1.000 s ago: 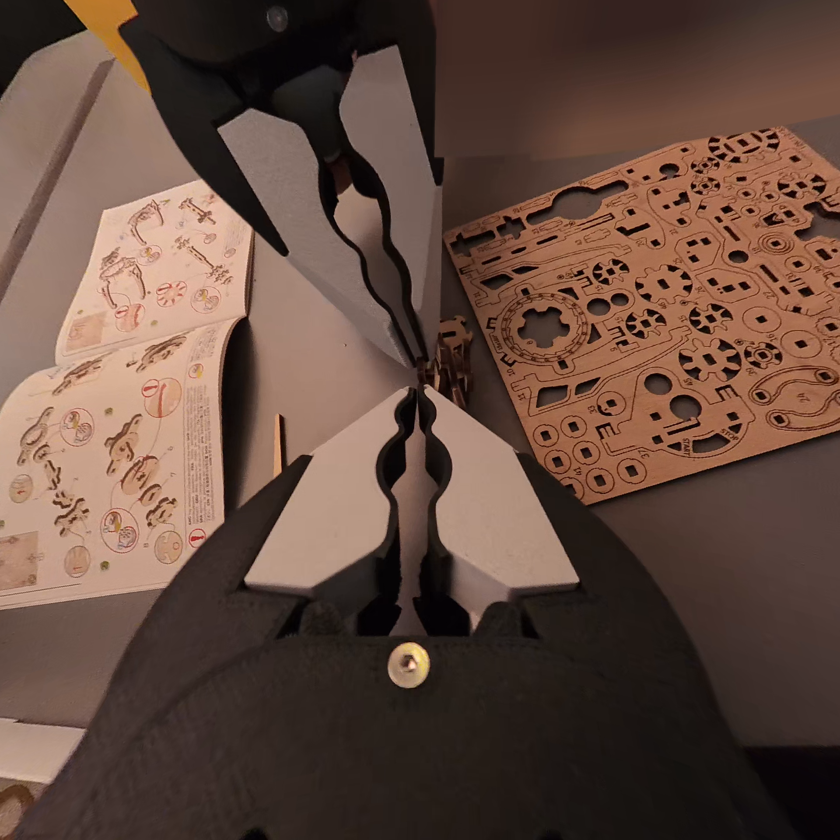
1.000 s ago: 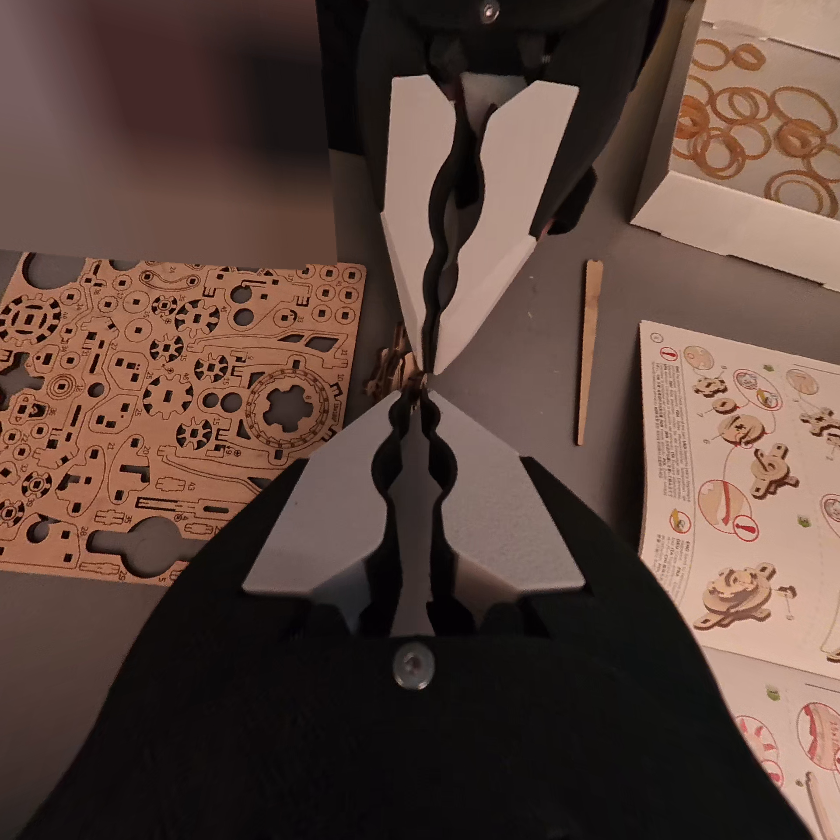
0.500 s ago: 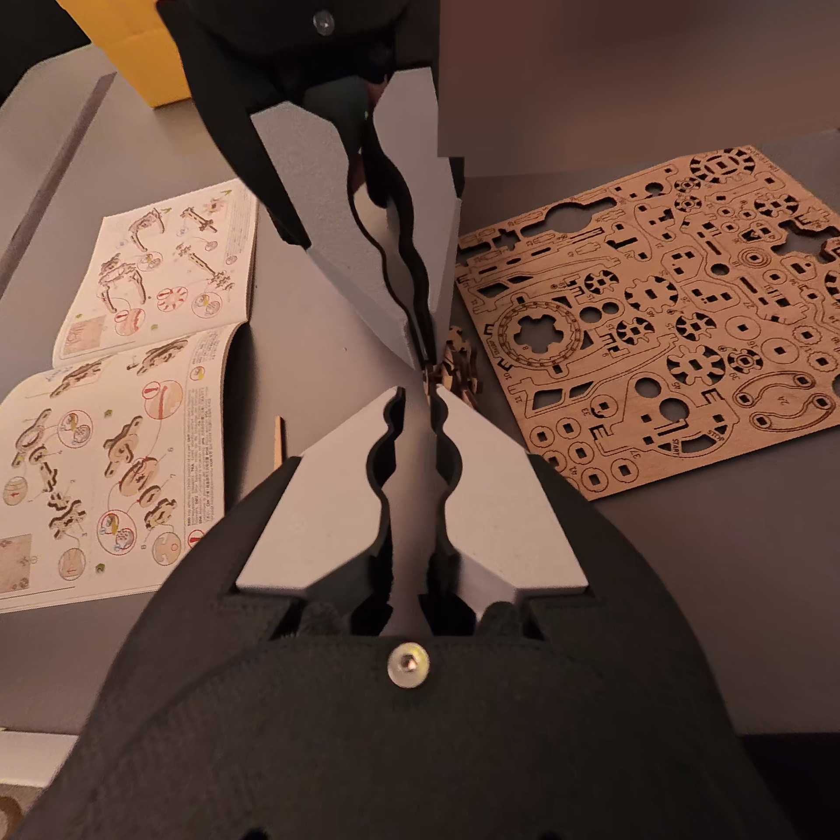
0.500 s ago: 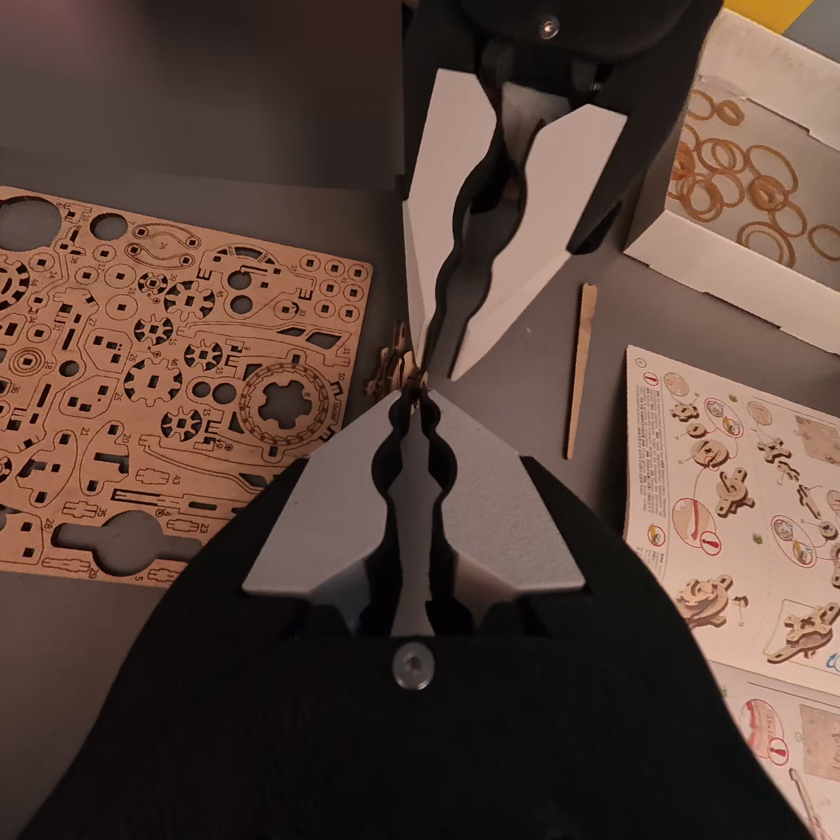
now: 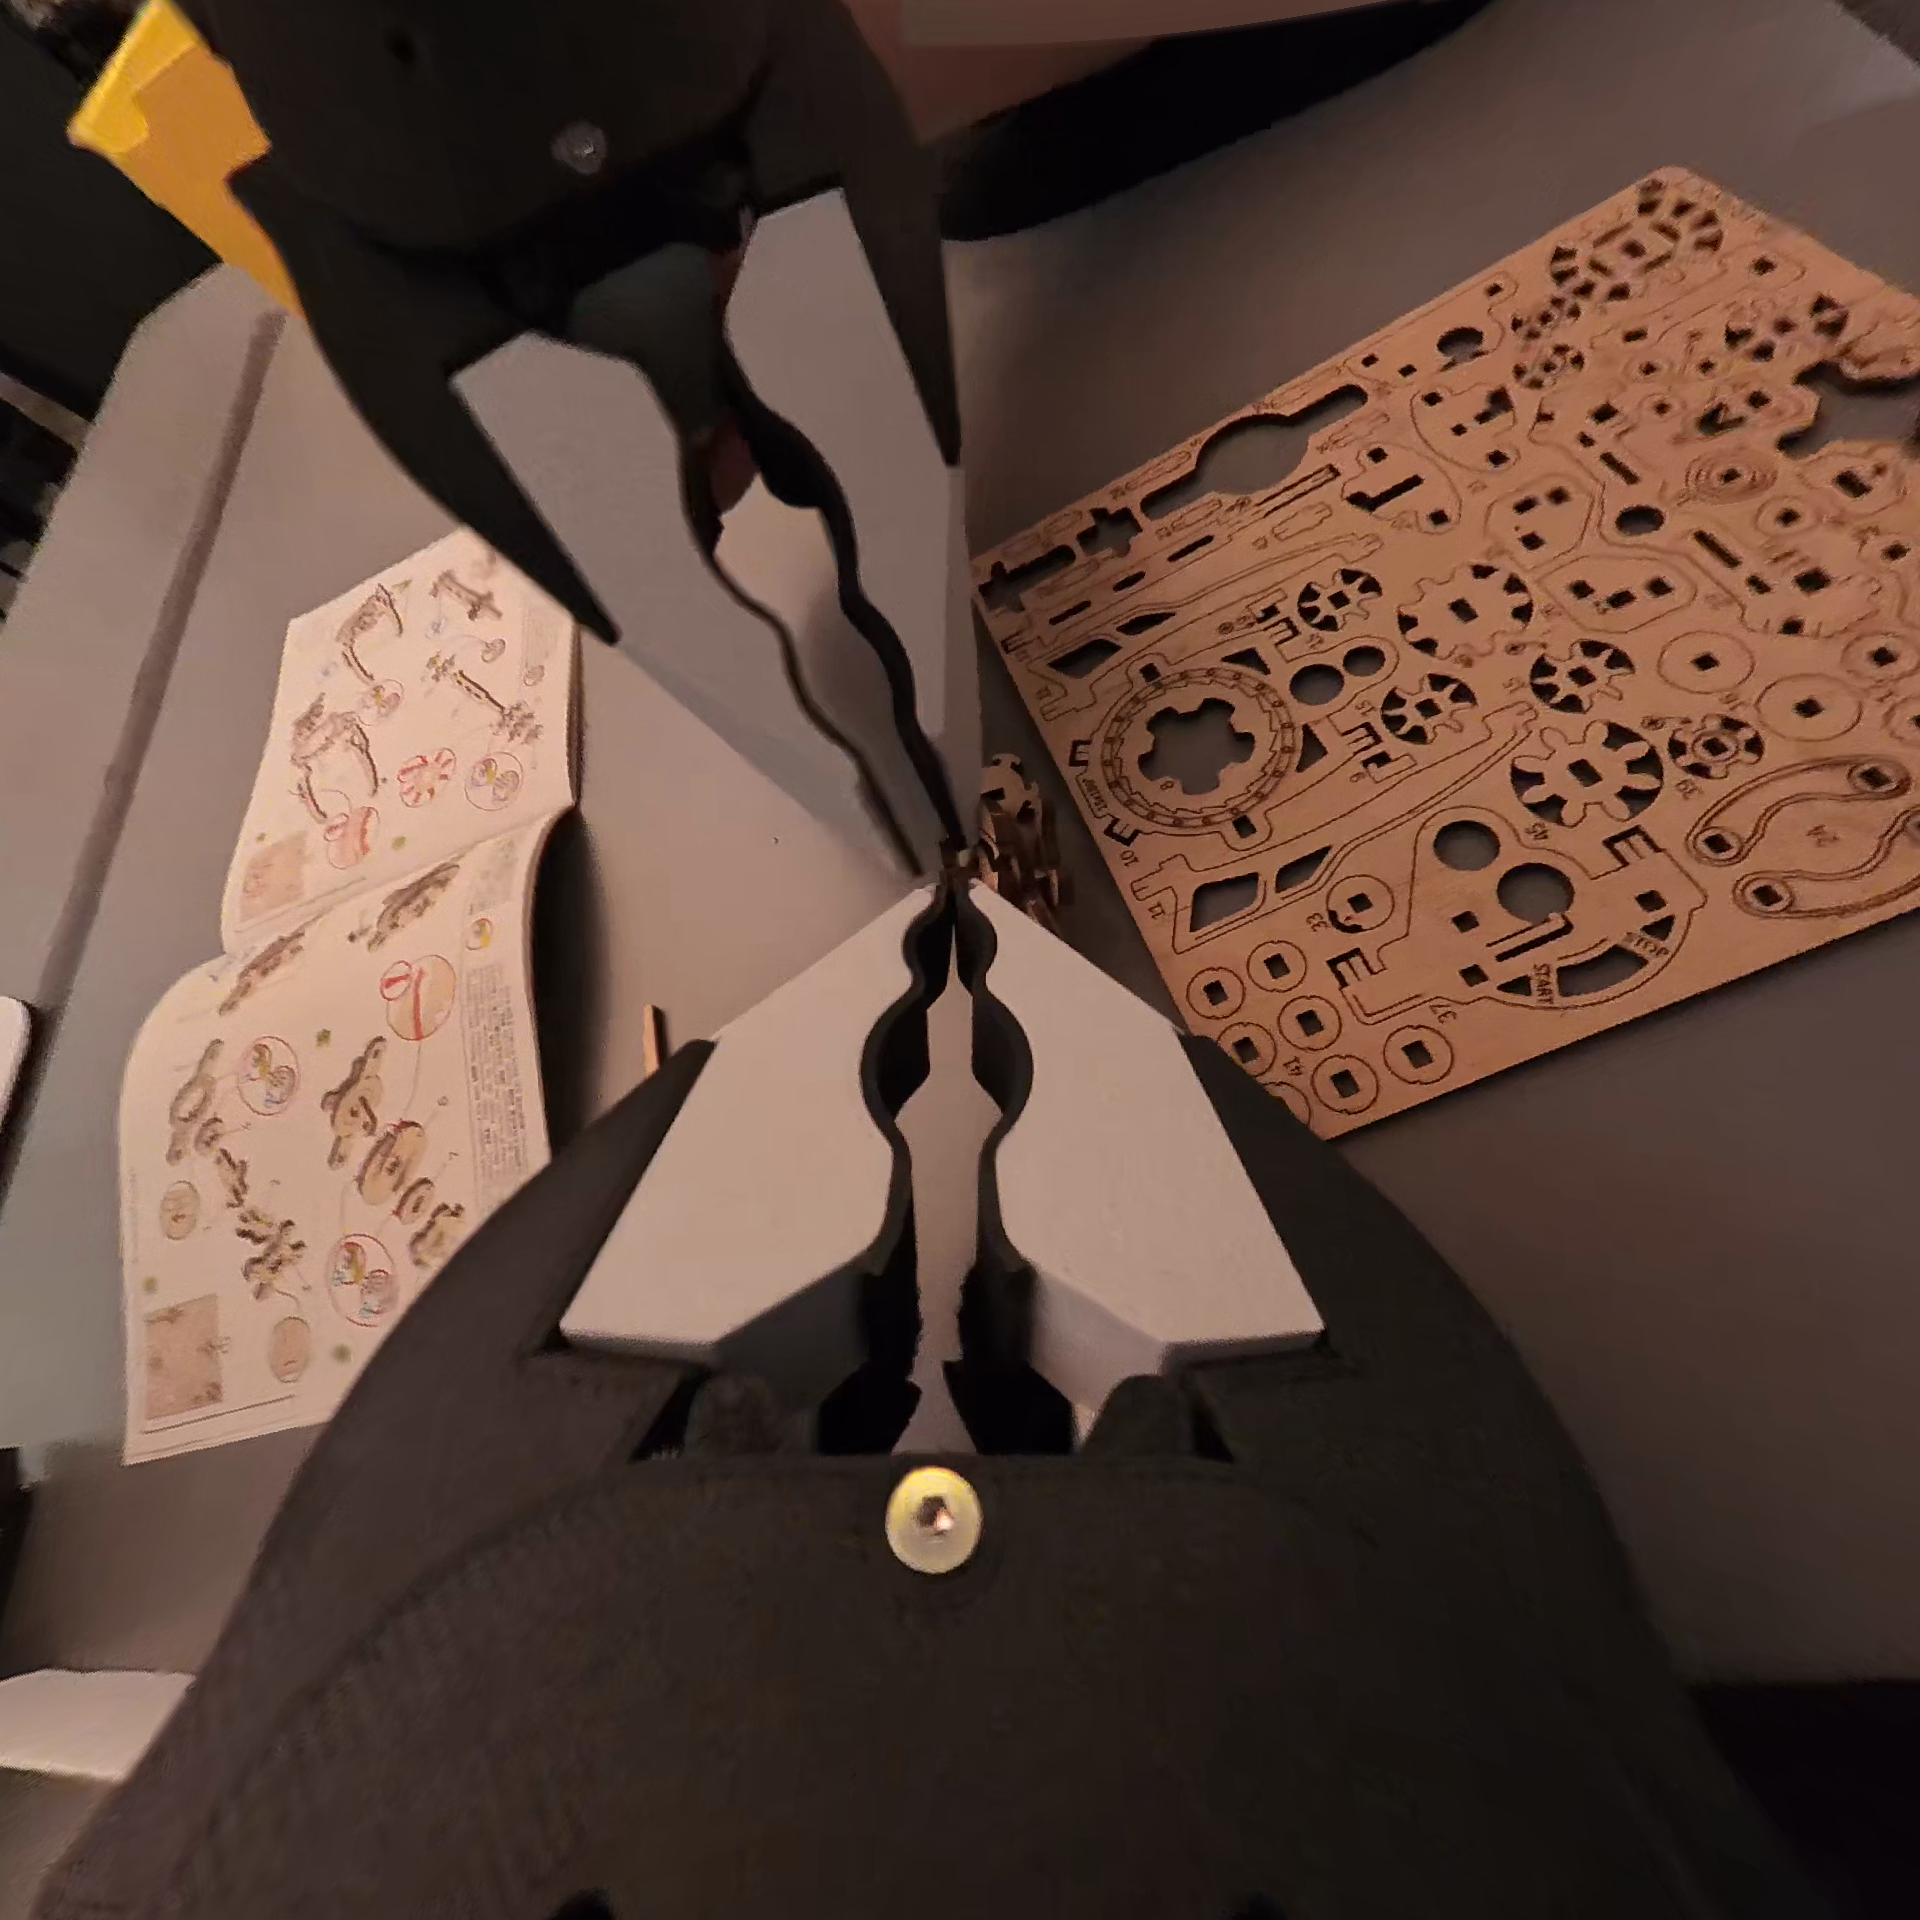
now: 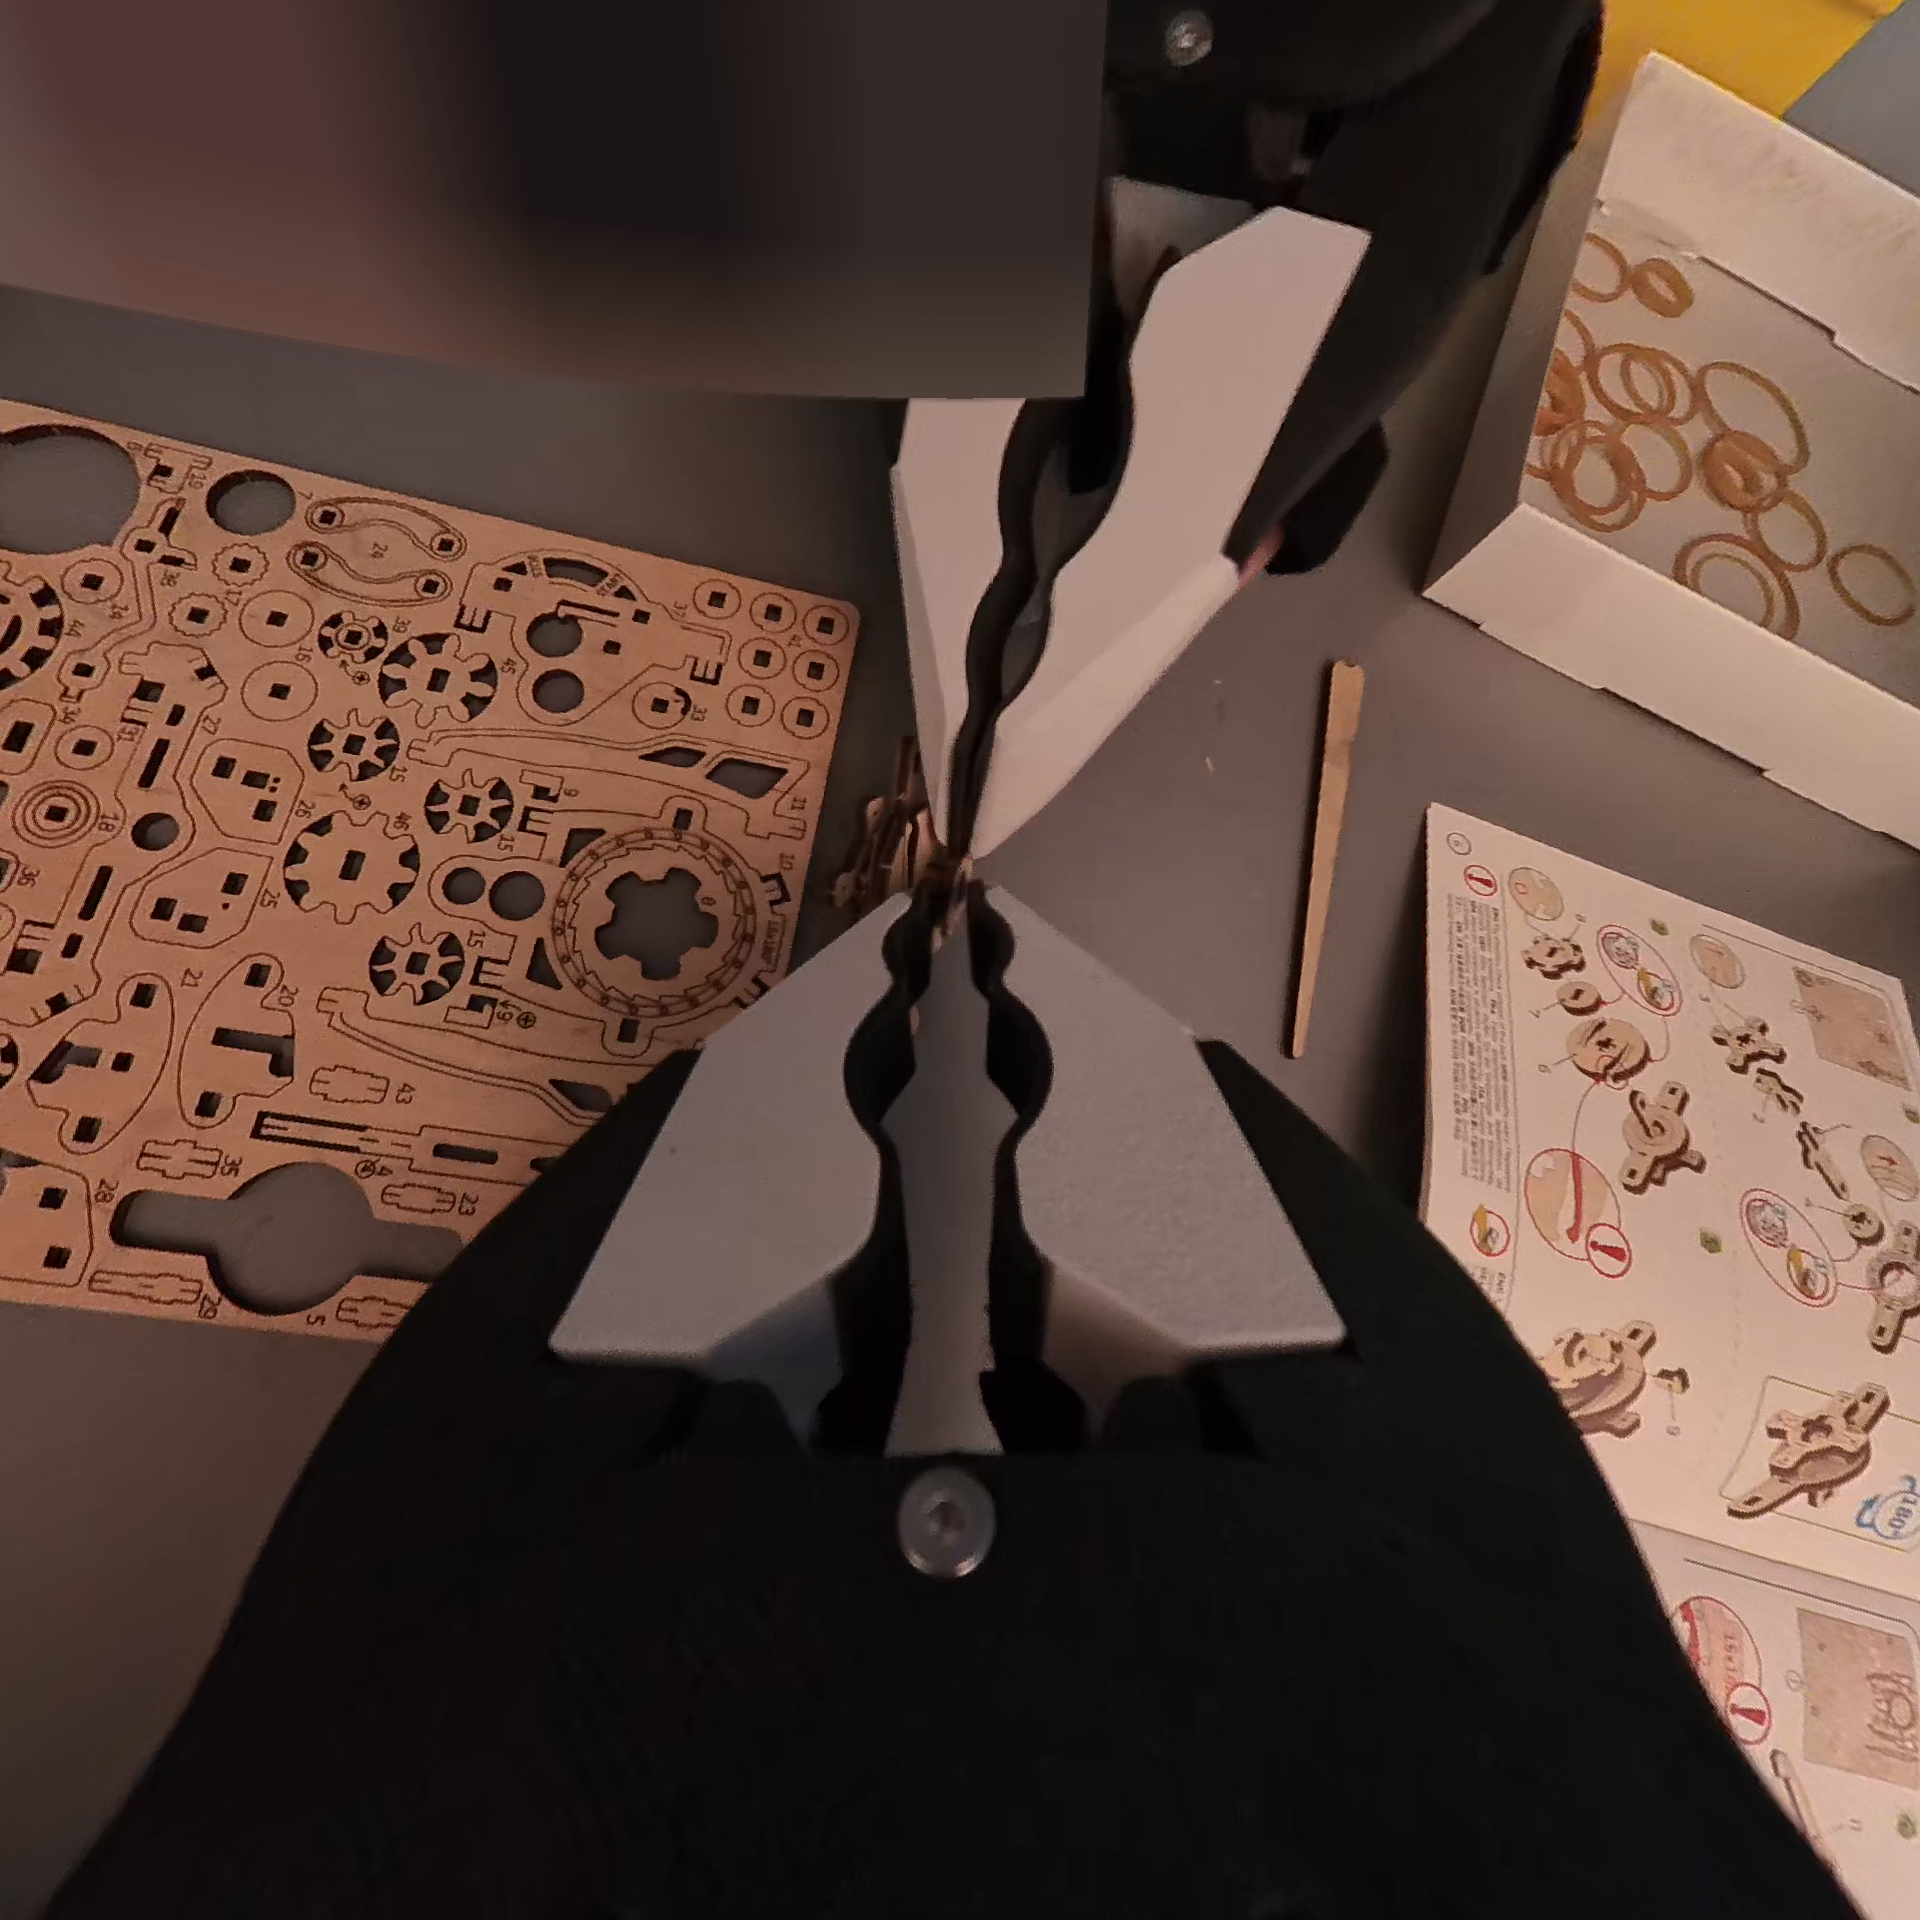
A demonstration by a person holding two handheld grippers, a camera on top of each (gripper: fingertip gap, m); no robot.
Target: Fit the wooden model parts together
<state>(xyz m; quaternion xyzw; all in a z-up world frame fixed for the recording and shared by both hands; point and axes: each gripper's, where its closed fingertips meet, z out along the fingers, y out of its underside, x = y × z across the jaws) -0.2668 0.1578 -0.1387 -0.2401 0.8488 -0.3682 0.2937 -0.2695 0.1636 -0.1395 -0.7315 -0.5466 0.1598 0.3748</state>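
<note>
A small wooden assembly point(image 5: 1023, 831) hangs where the two grippers meet tip to tip above the grey table; it also shows in the right wrist view point(image 6: 883, 842). My left gripper point(image 5: 951, 906) is shut, pinching the near edge of this assembly. My right gripper point(image 6: 940, 902) is shut on a thin brown part point(image 6: 943, 878) of the same assembly. In each view the other gripper comes down from the top, its tips against mine. The joint itself is hidden between the fingertips. A laser-cut wooden parts sheet point(image 5: 1507, 675) lies flat beside them, also in the right wrist view point(image 6: 364, 883).
An open instruction booklet point(image 5: 343, 987) point(image 6: 1714, 1195) lies on the table point(image 5: 1558, 1351). A thin wooden stick point(image 6: 1325, 852) lies between the grippers and the booklet. A white box point(image 6: 1538, 582) with several rubber bands point(image 6: 1714, 468) stands at the back. A yellow object point(image 5: 177, 135) is at the far corner. My left and right fingertips are right by each other.
My left gripper's jaws showed a small gap half a second ago and are closed again now. Both grippers have stayed tip to tip and tilted slightly.
</note>
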